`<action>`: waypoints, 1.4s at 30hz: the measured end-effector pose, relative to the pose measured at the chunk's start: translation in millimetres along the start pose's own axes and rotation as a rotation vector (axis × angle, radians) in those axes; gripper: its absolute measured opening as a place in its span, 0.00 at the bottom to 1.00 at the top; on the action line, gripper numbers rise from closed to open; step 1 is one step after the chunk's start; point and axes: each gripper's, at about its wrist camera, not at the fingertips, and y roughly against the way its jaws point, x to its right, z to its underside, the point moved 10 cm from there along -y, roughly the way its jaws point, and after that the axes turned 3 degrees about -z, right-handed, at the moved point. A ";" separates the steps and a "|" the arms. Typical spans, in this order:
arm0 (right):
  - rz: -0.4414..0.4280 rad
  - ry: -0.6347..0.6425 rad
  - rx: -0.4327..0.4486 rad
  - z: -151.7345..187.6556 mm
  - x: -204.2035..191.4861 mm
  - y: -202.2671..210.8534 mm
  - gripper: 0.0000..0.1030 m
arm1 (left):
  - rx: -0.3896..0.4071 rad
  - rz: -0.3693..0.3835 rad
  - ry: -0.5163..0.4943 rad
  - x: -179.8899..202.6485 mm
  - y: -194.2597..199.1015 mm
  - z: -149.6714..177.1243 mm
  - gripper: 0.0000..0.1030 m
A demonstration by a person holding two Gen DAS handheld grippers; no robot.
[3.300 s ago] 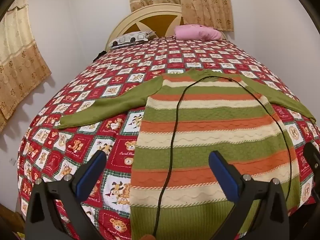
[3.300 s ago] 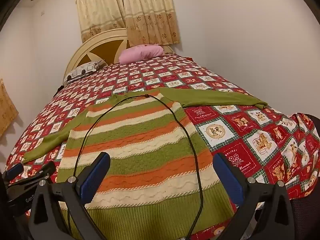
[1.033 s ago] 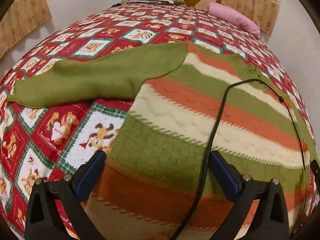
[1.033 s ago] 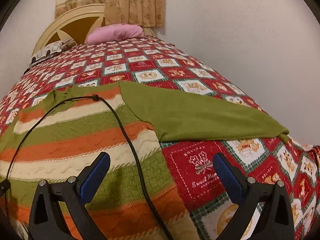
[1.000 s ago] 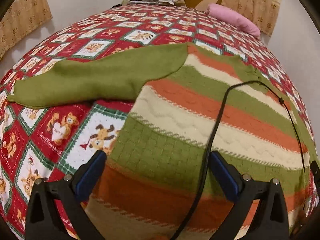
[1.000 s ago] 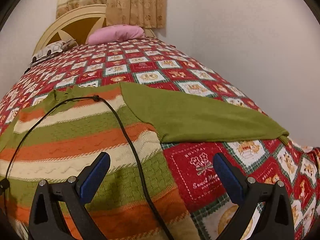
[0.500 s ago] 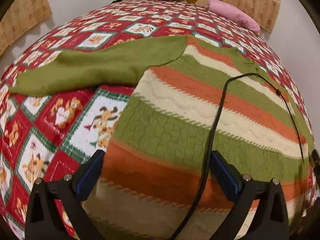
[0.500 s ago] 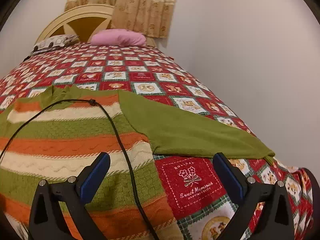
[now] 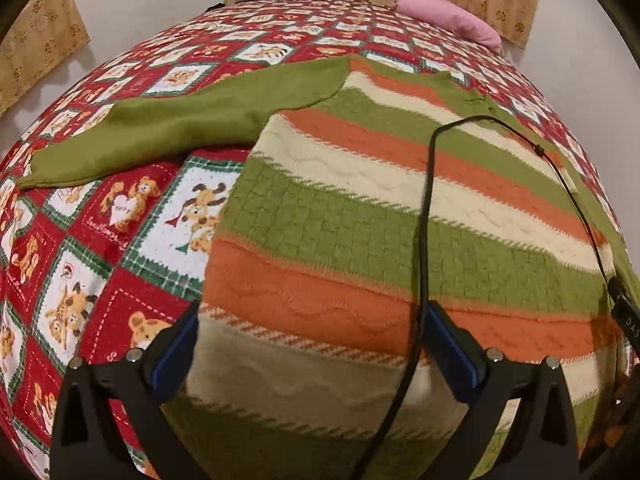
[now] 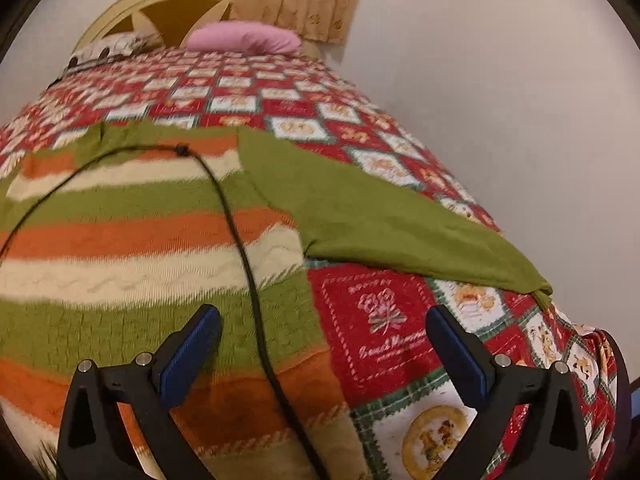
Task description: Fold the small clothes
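Sweater (image 9: 360,216), striped in green, orange and cream, is laid flat and face up on the bed (image 9: 120,216), whose quilt is patterned with red and white teddy-bear squares. Both plain green sleeves are spread outward, the left sleeve (image 9: 180,124) toward one edge and the right sleeve (image 10: 380,216) toward the wall, presumably so that each can be folded inward over the body. The left hand-held gripper (image 9: 312,344) is held low over the sweater's left side edge with its jaws wide apart and nothing between them. The right hand-held gripper (image 10: 324,340) is likewise spread wide and empty, poised over the right side edge where knit meets quilt. A black cable (image 9: 424,216) is draped in a loop across the sweater; it probably belongs to the rig, though its ends cannot be traced. No fold appears to have been made yet. At the headboard, a pink pillow (image 10: 244,40) is seen.
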 end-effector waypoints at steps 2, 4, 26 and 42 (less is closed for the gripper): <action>-0.034 0.028 -0.041 3.7 -7.6 -7.5 0.99 | -0.021 0.021 -0.010 1.6 1.2 1.6 1.00; -0.042 0.074 -0.093 13.1 -12.1 -12.8 0.99 | -0.053 0.054 -0.044 5.6 4.8 7.1 1.00; -0.256 -0.160 -0.211 56.9 -4.9 14.2 0.99 | -0.024 0.134 -0.102 16.5 21.8 32.9 1.00; -0.257 -0.148 -0.204 85.6 -20.1 41.7 0.99 | -0.016 0.163 -0.166 19.1 26.4 40.8 1.00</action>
